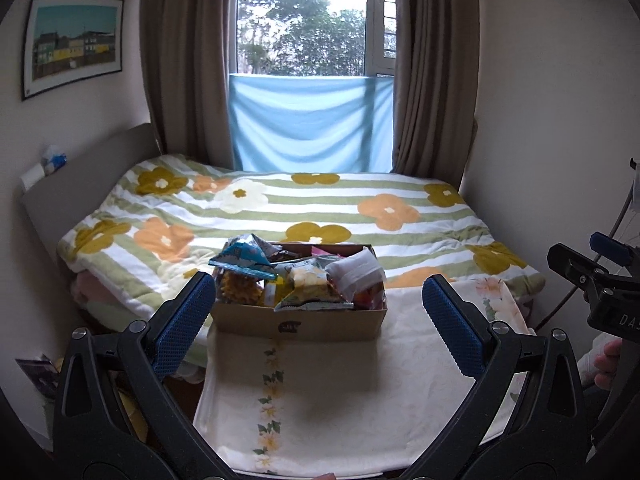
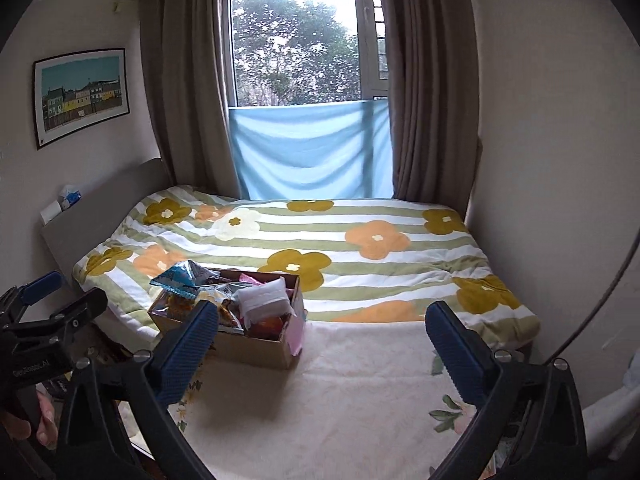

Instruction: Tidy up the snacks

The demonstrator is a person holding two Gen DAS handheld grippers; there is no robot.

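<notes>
A cardboard box (image 1: pixel 298 322) heaped with snack packets (image 1: pixel 308 280) sits on the cream blanket (image 1: pixel 320 400) at the bed's (image 1: pixel 360 208) near edge, long axis running left-right, while the left gripper (image 1: pixel 318 292) and right gripper (image 2: pixel 322 320) both gape wide, fingers empty

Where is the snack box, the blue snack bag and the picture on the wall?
snack box (image 1: pixel 298 322), left wrist view, front cardboard wall.
blue snack bag (image 1: pixel 242 258), left wrist view, middle of the bag.
picture (image 2: pixel 82 94), right wrist view, middle of the print.
</notes>
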